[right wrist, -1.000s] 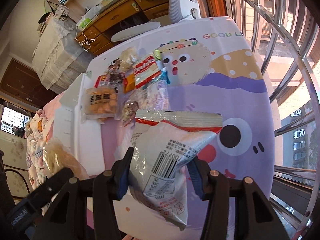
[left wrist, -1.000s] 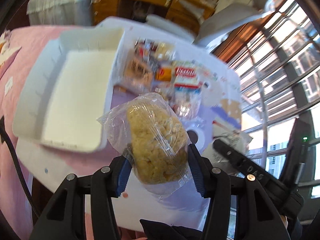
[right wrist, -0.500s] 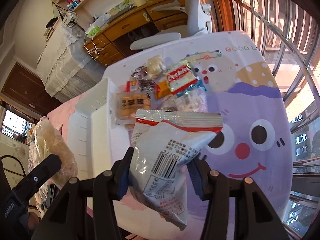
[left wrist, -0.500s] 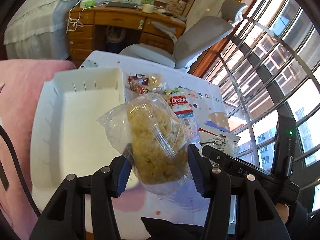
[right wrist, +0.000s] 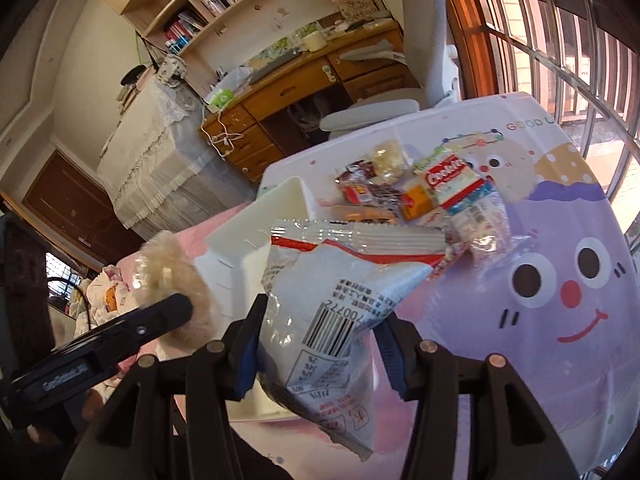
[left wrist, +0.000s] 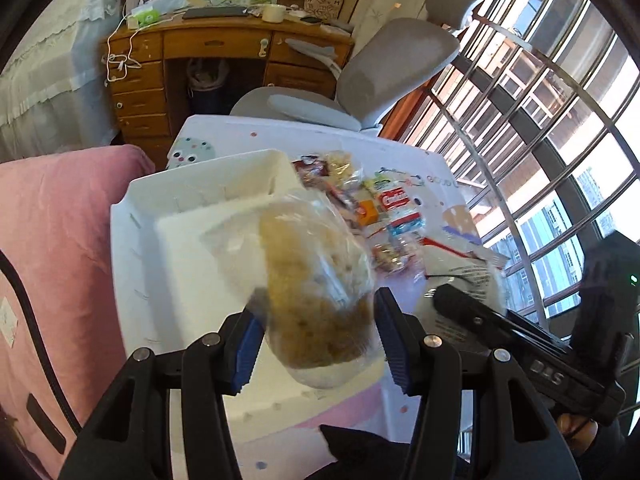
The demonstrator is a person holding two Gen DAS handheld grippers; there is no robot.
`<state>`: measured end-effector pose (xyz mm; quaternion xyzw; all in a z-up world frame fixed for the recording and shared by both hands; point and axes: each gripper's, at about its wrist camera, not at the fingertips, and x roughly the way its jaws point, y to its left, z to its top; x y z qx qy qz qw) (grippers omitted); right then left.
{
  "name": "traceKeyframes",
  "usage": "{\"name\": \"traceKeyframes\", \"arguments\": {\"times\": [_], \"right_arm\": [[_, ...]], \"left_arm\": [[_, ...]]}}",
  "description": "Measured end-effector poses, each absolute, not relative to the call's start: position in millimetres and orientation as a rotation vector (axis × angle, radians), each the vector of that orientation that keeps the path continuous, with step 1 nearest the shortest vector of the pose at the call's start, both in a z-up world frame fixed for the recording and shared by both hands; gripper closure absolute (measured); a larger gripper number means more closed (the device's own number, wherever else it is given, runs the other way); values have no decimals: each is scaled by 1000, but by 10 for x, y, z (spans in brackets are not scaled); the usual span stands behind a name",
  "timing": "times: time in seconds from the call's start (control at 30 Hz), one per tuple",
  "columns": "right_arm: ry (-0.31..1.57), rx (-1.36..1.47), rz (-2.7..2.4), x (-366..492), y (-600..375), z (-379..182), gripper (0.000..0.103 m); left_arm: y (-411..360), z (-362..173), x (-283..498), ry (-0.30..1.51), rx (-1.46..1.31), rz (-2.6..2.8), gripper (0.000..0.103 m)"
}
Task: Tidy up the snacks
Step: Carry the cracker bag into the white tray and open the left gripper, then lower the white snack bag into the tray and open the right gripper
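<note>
Above the white bin (left wrist: pixel 208 200), my left claw (left wrist: pixel 316 336) grips a clear-wrapped puffed rice cake (left wrist: pixel 316 280); my right claw (right wrist: pixel 316 352) is clamped on a silver snack bag (right wrist: pixel 340 300) beside it. Step in hand, I judge: carrying both items to the bin. Next move calls for lowering each inside, then releasing. Bin interior appears to hold nothing. Remaining snacks (right wrist: pixel 420 192) lie heaped on the tablecloth (right wrist: pixel 560 360), just beside the bin.

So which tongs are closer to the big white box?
Left. The left tongs, gripping a clear-wrapped golden snack, hang over the white box. The right tongs, gripping a silver packet, sit off its window-side edge.
</note>
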<state>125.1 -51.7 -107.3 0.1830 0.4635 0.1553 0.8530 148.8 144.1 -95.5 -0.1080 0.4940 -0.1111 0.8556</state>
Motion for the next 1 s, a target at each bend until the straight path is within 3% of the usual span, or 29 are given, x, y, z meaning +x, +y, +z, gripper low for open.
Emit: {"name": "traceKeyframes", "arguments": {"times": [0.47,0.53,0.6,0.8,1.0], "right_arm": [[962,357,405,1077,181,-1078,49],[998,360,401,1087,201,-1158,40],[1013,373,391,1083,189,-1198,37],[999,417,345,1005,57,-1188,36],[1022,452,283,892,-67,-1242,36]], "left_arm": [[2117,-1077,1446,1093,-223,-200,51],[2122,-1097,1452,1107,-216,-195,51],[2092,-1096,1447,1113,-197,-199,50],[1968,-1072,1439,1120,-159,-233,38],[1841,-1130,1429,1146,-132,-273,37]]}}
